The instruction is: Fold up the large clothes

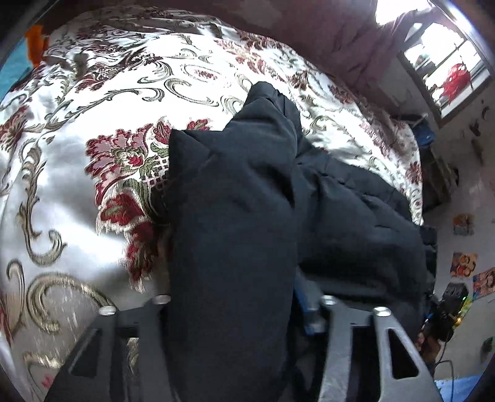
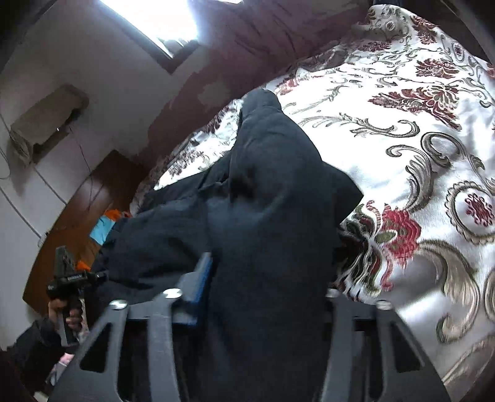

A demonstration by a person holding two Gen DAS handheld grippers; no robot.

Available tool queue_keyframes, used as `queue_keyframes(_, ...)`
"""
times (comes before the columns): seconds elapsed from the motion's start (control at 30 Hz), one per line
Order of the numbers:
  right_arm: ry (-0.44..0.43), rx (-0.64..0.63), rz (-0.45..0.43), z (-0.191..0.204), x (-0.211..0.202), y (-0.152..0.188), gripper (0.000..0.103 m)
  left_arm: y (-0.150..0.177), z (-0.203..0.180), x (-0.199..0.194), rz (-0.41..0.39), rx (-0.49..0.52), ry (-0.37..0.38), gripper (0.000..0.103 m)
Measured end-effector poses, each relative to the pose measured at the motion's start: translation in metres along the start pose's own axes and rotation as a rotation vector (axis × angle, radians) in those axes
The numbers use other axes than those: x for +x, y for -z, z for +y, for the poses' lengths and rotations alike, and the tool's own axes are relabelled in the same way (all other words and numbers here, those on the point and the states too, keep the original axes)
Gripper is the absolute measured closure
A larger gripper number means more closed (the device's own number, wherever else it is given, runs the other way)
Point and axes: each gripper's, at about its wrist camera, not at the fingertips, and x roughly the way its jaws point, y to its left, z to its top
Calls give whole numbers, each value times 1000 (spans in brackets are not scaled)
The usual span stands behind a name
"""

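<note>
A large dark navy garment (image 1: 247,201) lies on a bed with a white floral bedspread (image 1: 92,139). My left gripper (image 1: 238,306) is shut on a bunched fold of the garment, which drapes over and hides its fingertips. In the right wrist view my right gripper (image 2: 256,297) is likewise shut on a fold of the same garment (image 2: 272,191), held up off the bedspread (image 2: 417,154). The rest of the garment trails away between the two grippers. The left gripper shows in the right wrist view (image 2: 66,278), and the right gripper shows at the edge of the left wrist view (image 1: 445,306).
A dark red headboard (image 1: 324,27) runs along the far side of the bed. A window (image 1: 445,71) is at the right in the left wrist view. A wooden door (image 2: 86,210) and an orange and blue cloth (image 2: 105,222) are at the left in the right wrist view.
</note>
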Motion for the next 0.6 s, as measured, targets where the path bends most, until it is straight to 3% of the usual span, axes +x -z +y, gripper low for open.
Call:
queue_keyframes(0.17,8,-6,-71,31,-28,7,83,8,-13,-20,-49,4,0,85)
queue_keyframes(0.43,-28,-120,-175,106,-80,-1,87,11,-37,-86,-160,73,64,88)
queue_keyframes(0.6,-71,-190,-186,146,-92,1,87,19,-16,-137,-235,71,86,88)
